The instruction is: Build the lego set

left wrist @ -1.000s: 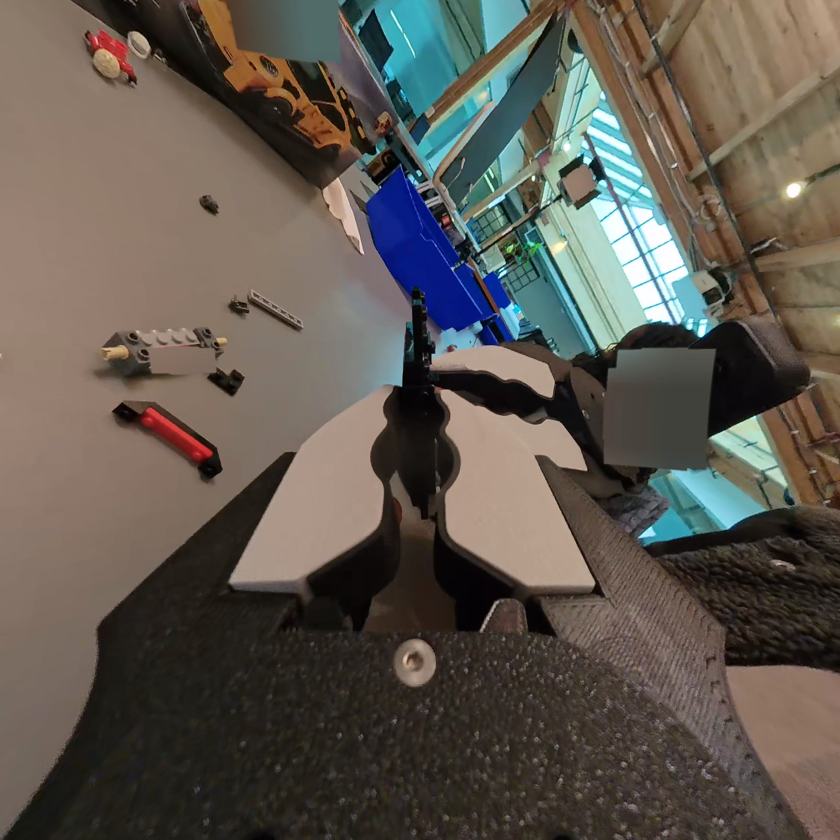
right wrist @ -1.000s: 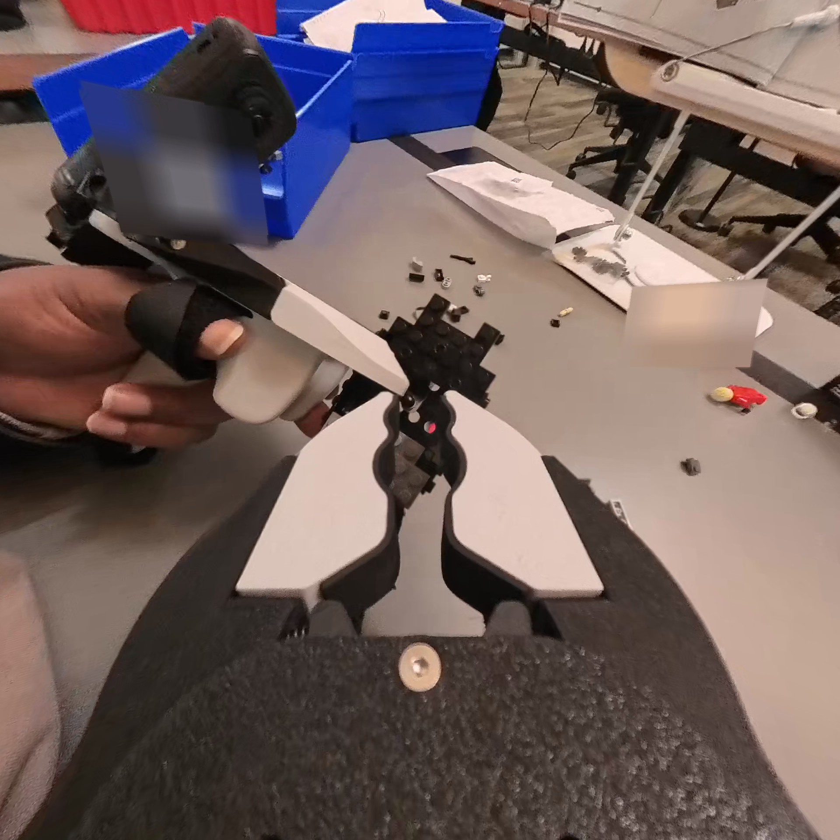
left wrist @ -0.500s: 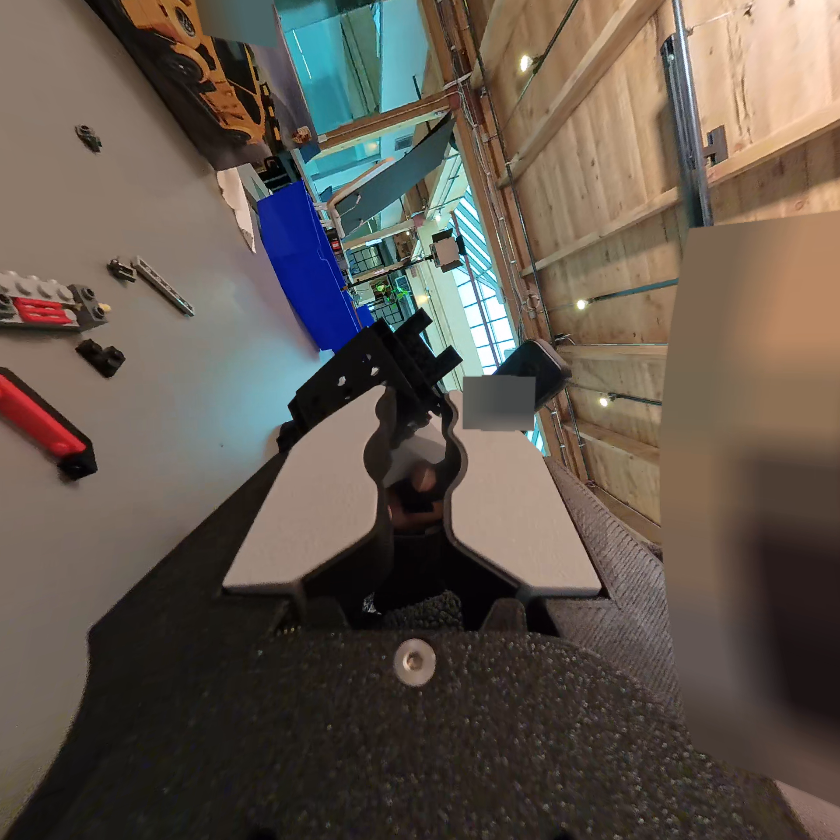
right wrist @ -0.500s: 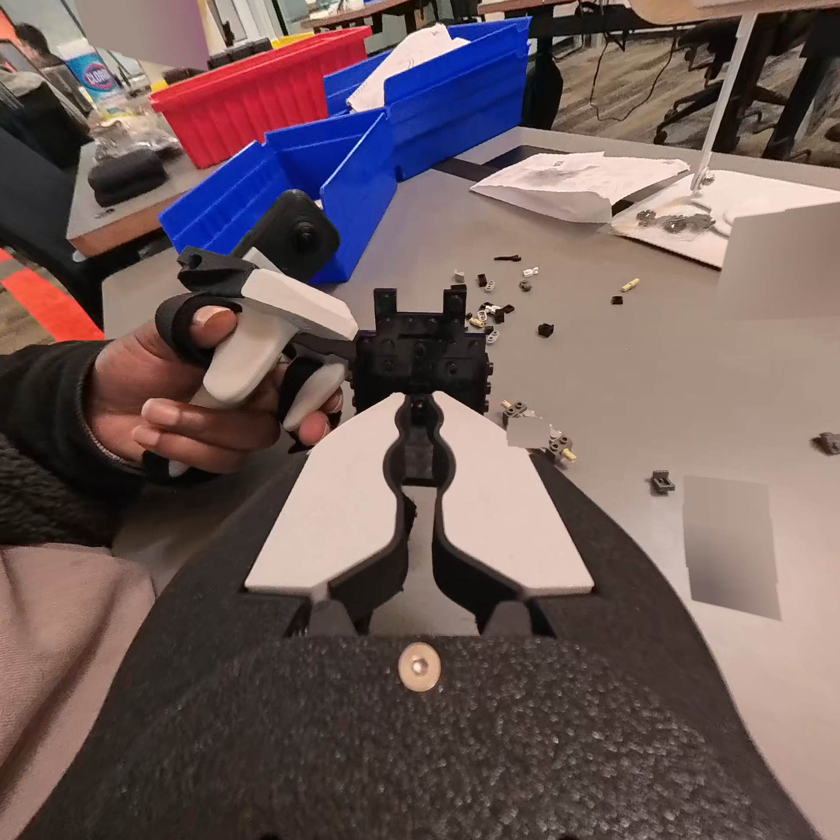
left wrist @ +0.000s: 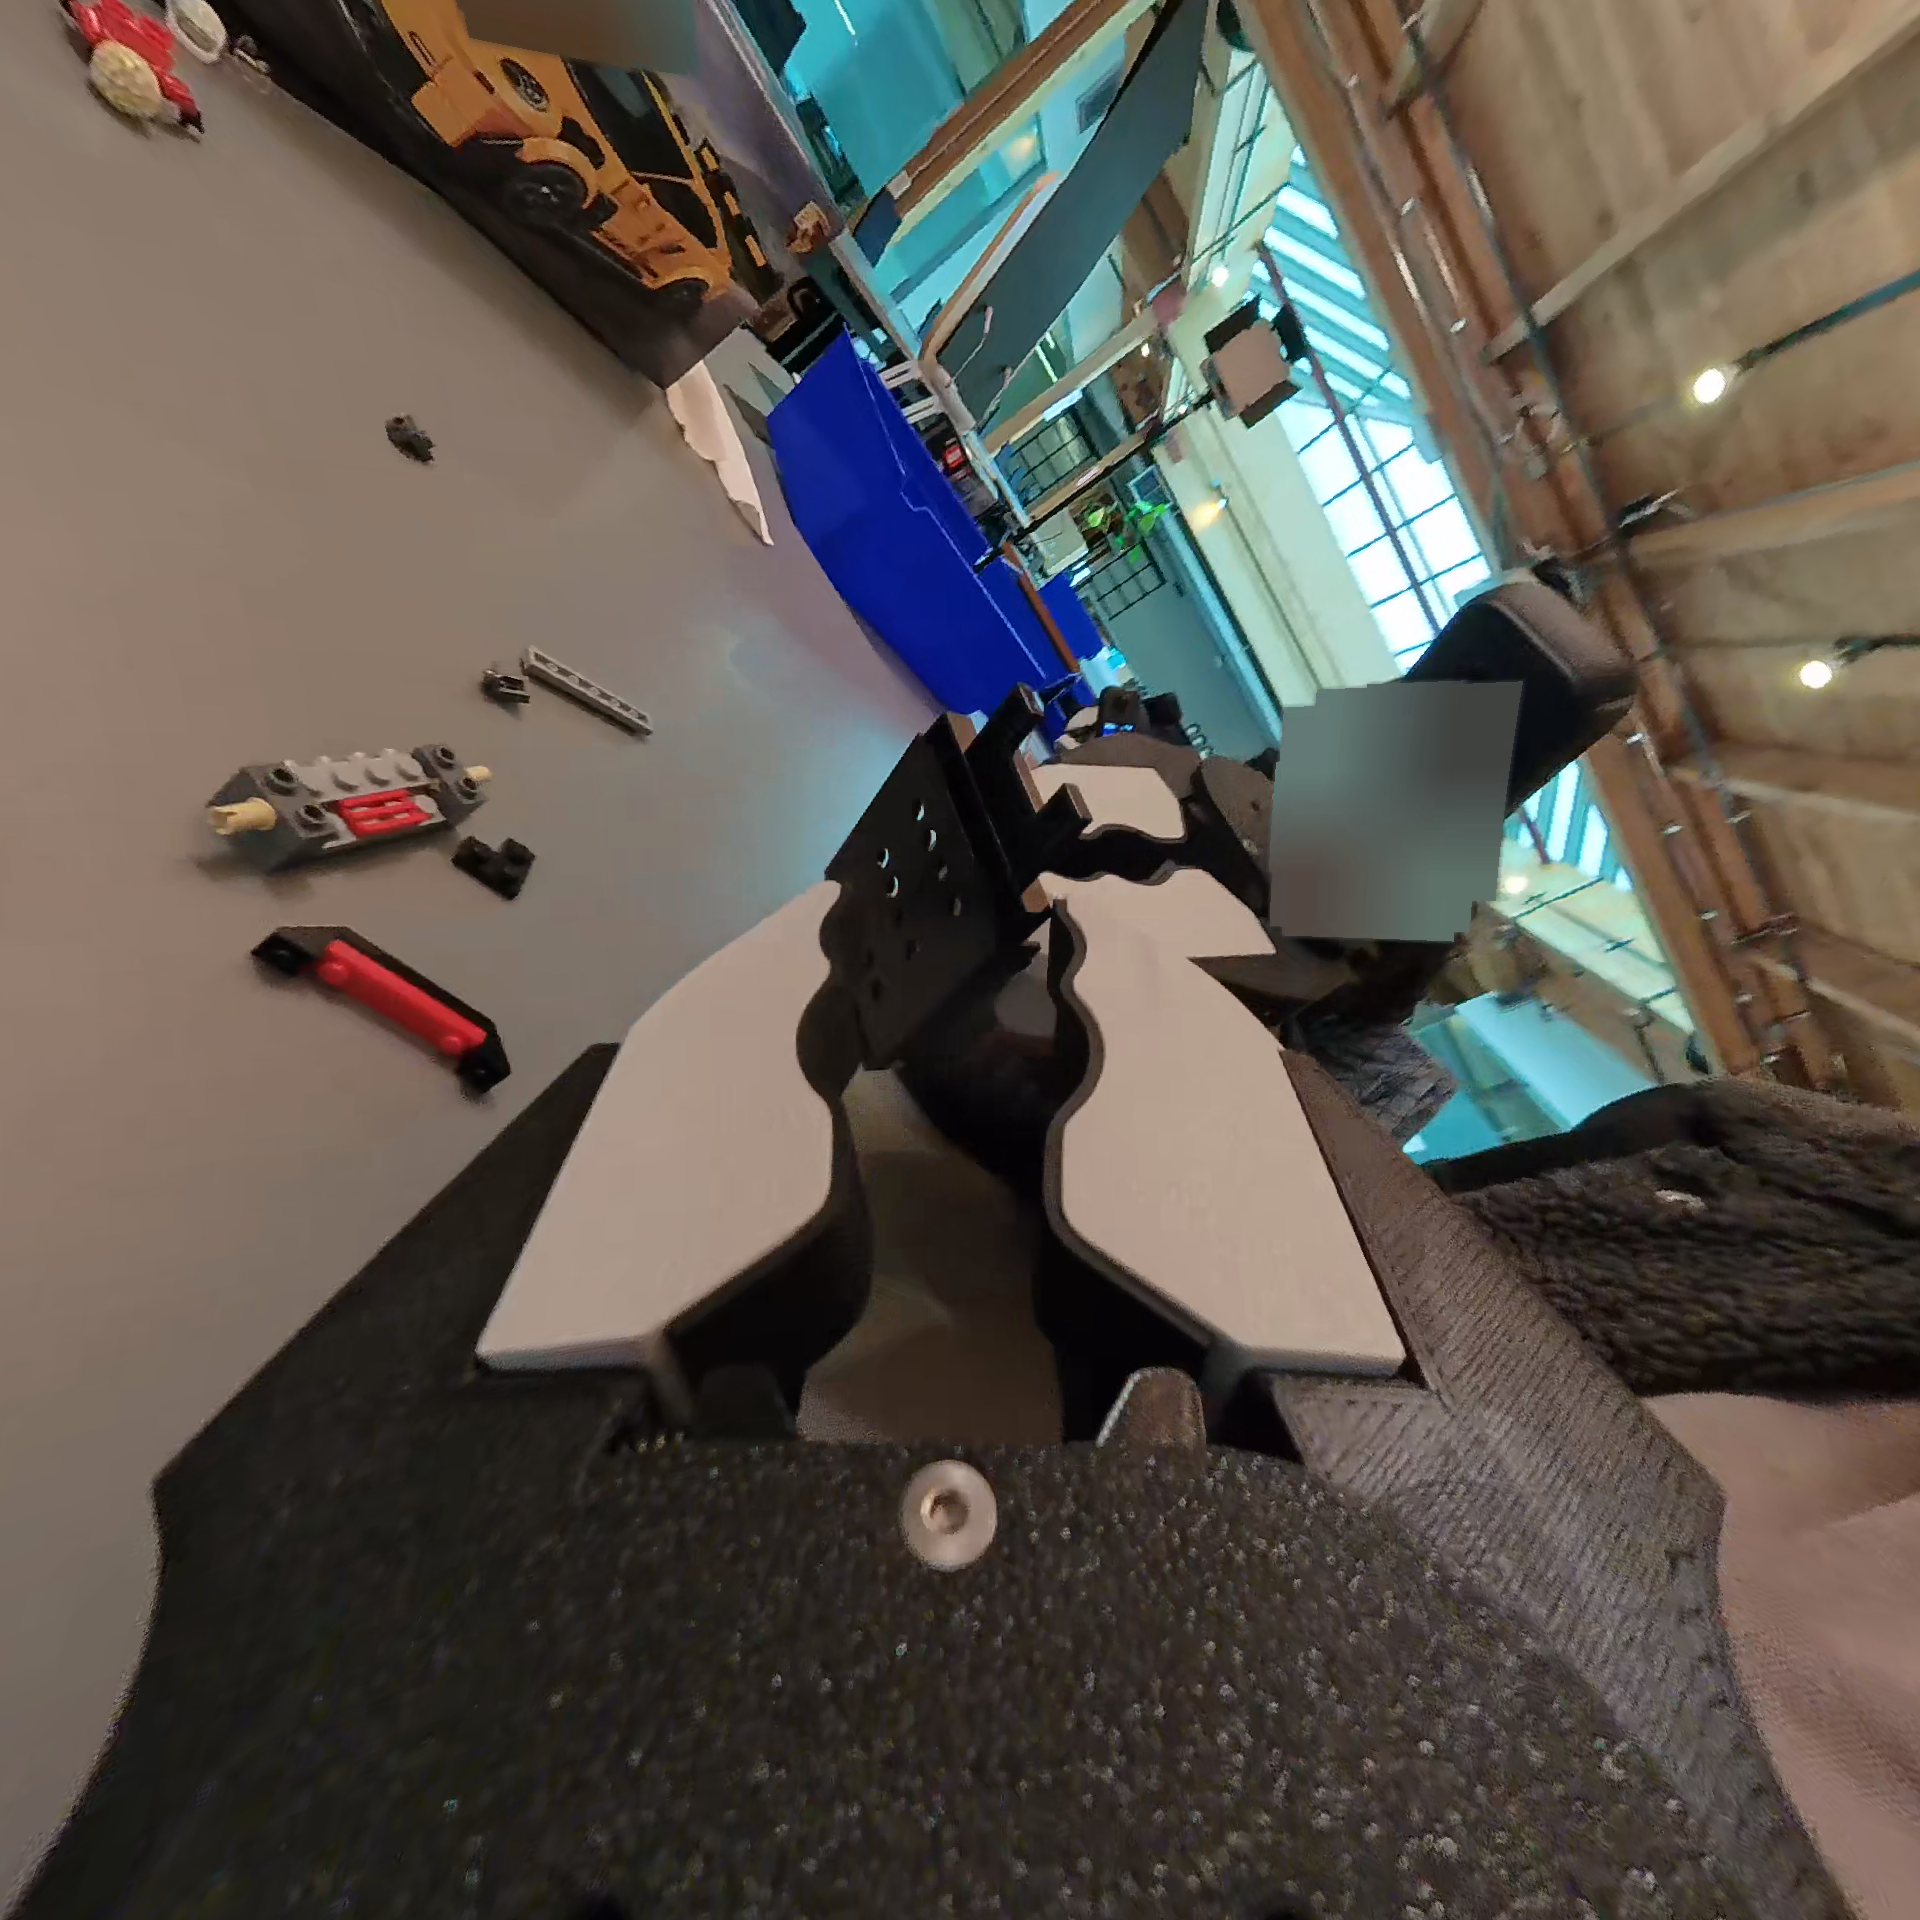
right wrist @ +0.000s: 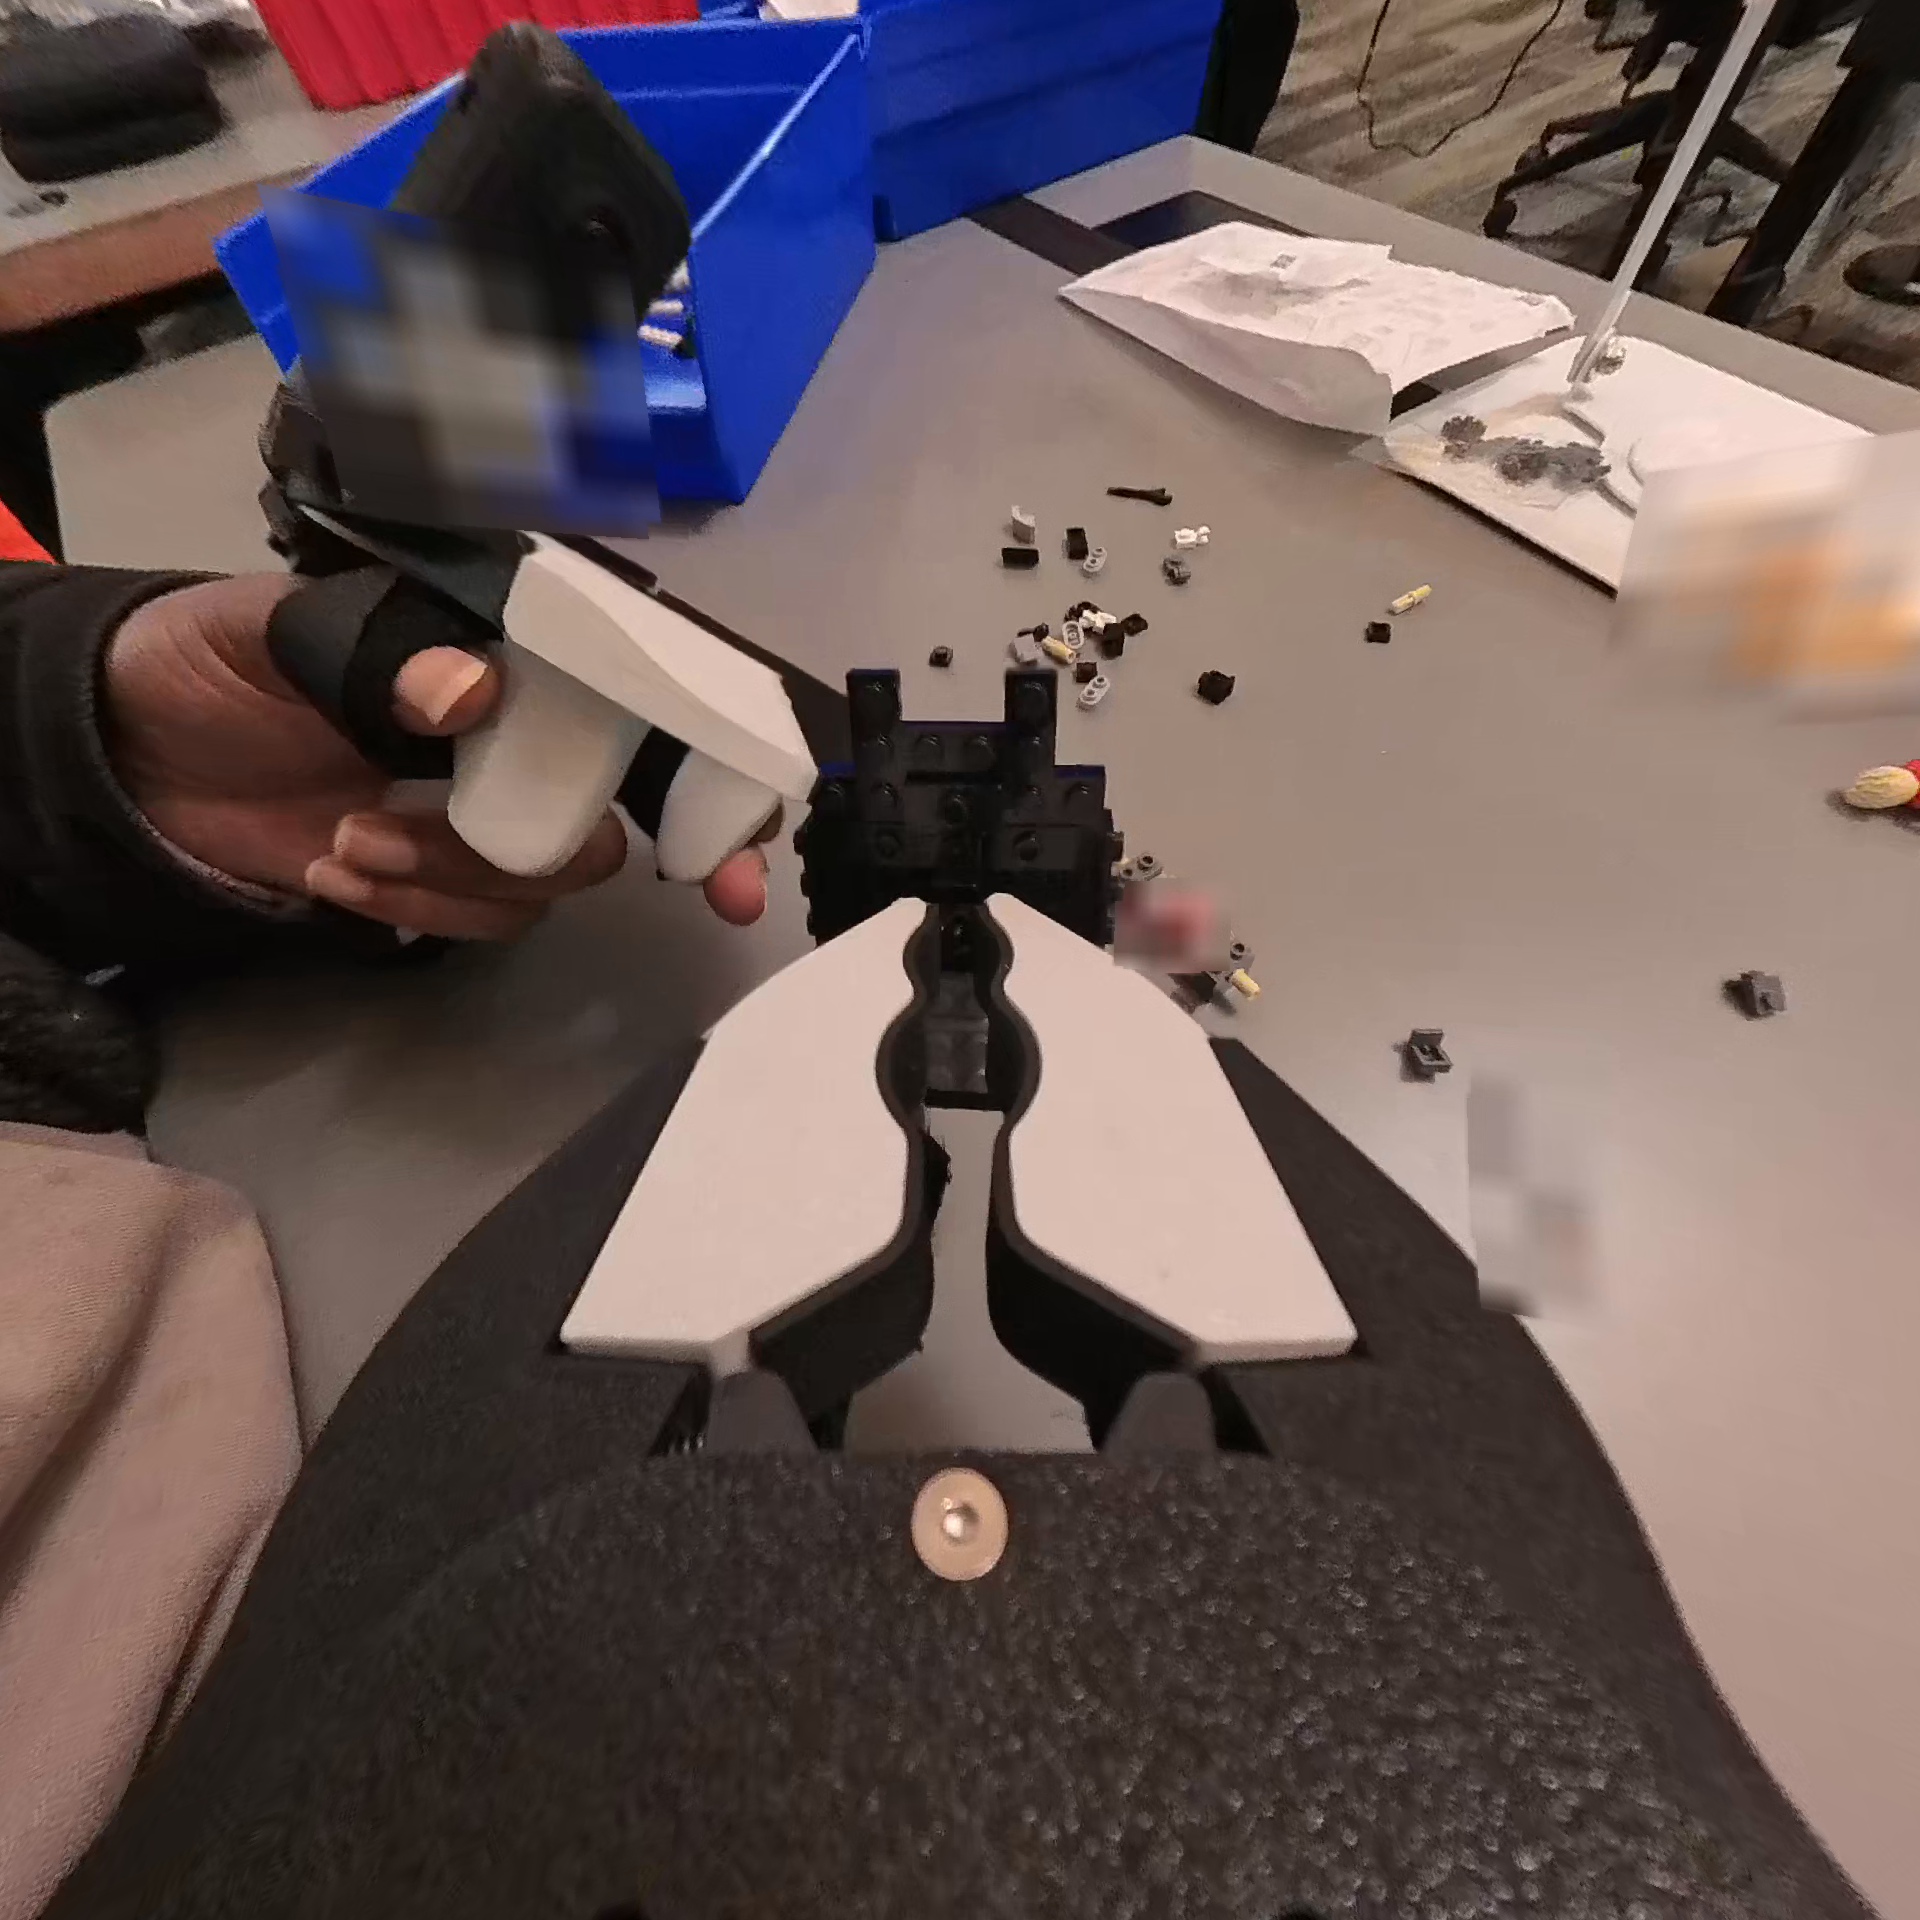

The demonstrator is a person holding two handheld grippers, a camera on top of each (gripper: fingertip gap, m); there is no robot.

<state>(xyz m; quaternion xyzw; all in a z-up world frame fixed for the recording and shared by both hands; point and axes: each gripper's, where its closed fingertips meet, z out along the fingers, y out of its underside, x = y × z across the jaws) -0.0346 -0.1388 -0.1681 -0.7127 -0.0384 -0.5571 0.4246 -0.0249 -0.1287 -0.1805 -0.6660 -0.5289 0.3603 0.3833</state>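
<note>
- Left wrist view: the left gripper (left wrist: 940,920) is clamped on a black lego build (left wrist: 920,883) held above the table (left wrist: 208,582); the right gripper (left wrist: 1081,842) grips its far end. A grey-red piece (left wrist: 348,805) and a red bar (left wrist: 384,992) lie on the table.
- Right wrist view: the right gripper (right wrist: 958,914) pinches the build (right wrist: 956,800) from below, and the left gripper's fingertip (right wrist: 769,743) touches its left edge. Loose bits (right wrist: 1086,629) lie behind, near a blue bin (right wrist: 769,281).

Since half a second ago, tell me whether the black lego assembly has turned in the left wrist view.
Yes. The black lego assembly, shut in the left gripper, is tilted differently, and the red-and-black piece on the table has shifted rightward in frame.
</note>
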